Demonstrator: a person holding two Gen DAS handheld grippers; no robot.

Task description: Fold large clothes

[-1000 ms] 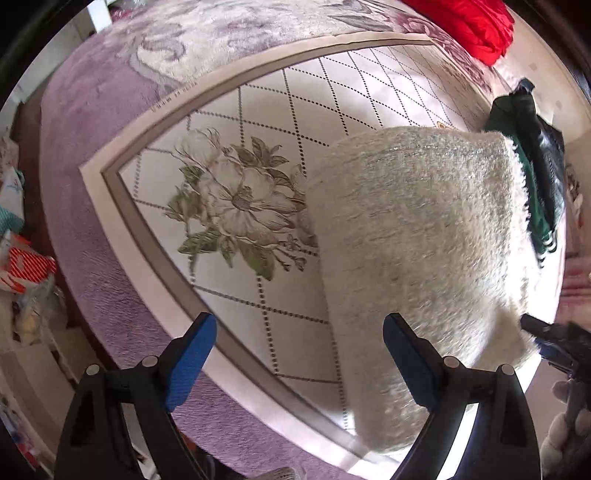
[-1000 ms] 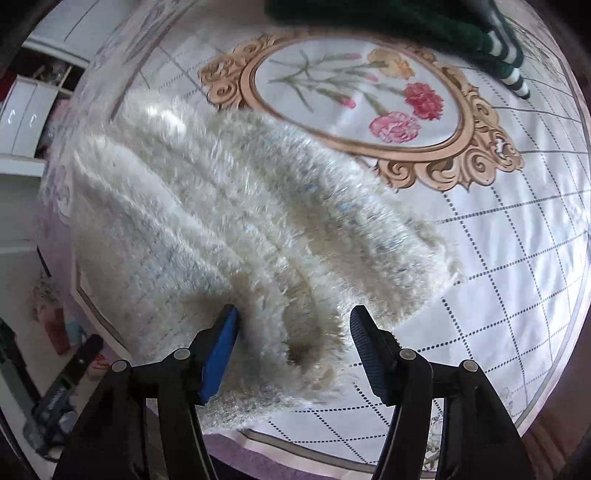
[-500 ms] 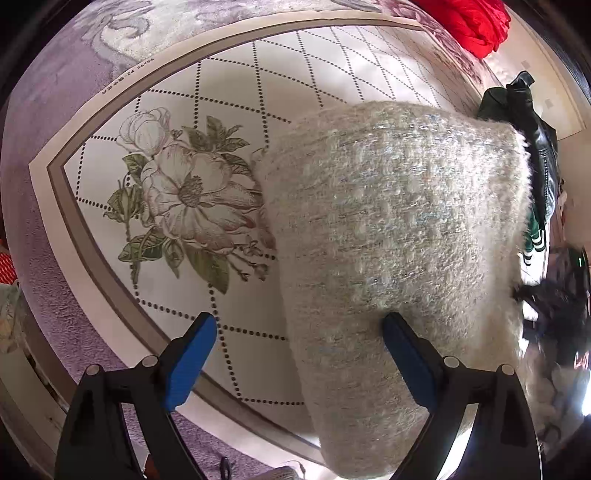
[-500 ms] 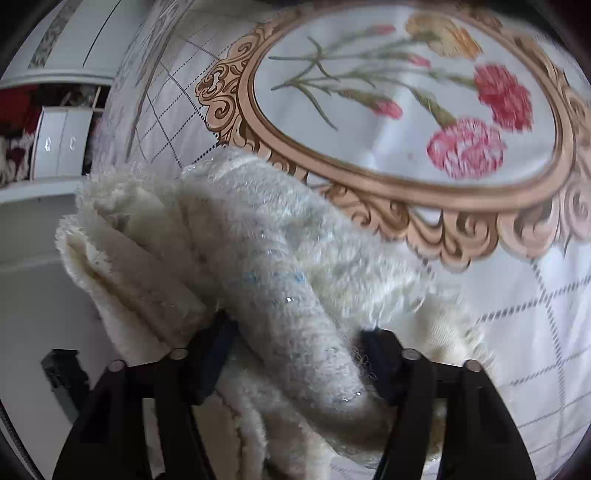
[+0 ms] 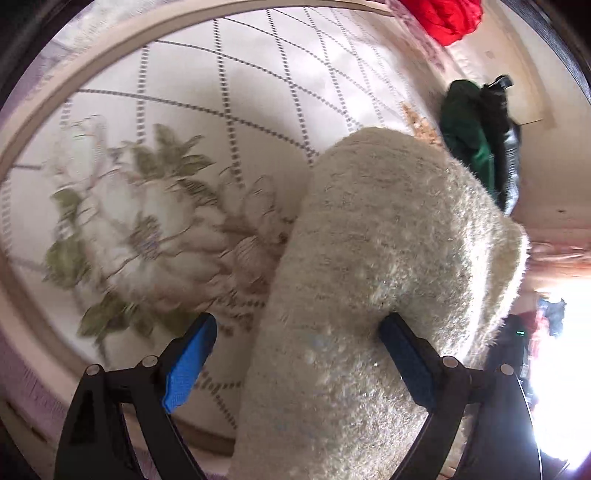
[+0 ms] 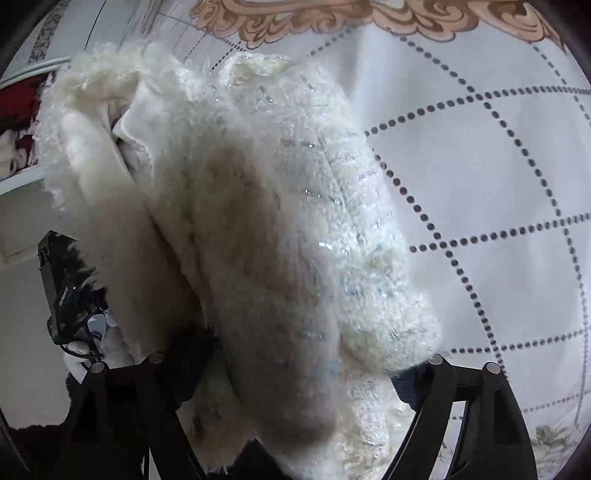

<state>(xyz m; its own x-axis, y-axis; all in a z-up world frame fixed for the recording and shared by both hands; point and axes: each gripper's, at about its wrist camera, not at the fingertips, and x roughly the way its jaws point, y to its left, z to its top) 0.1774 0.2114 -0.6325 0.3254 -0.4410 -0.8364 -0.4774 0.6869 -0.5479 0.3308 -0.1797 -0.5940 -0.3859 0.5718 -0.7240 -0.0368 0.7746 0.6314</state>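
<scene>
A fluffy cream sweater [image 5: 376, 258], folded into a thick bundle, lies on the flowered bedspread [image 5: 221, 92]. My left gripper [image 5: 295, 339] is open low over its near end. Its right pad [image 5: 402, 362] digs into the pile, while the left pad [image 5: 188, 362] hangs free over the bedspread. In the right wrist view the sweater [image 6: 280, 221] bulges up between the fingers of my right gripper [image 6: 303, 354]. Those jaws are opening wide, with the fabric still between them and both pads mostly buried in fluff.
A red cloth [image 5: 443, 14] lies at the far edge of the bed. A dark green garment [image 5: 469, 147] and a black item [image 5: 506, 122] sit beyond the sweater. The other gripper's black body [image 6: 62, 291] and a white-gloved hand [image 6: 110, 339] show at the left. A gold-framed flower medallion [image 6: 332, 18] lies ahead.
Both grippers came down close onto the sweater. The right jaws squeezed a fold of it, then spread wide. The sweater's end now sits between the left fingers.
</scene>
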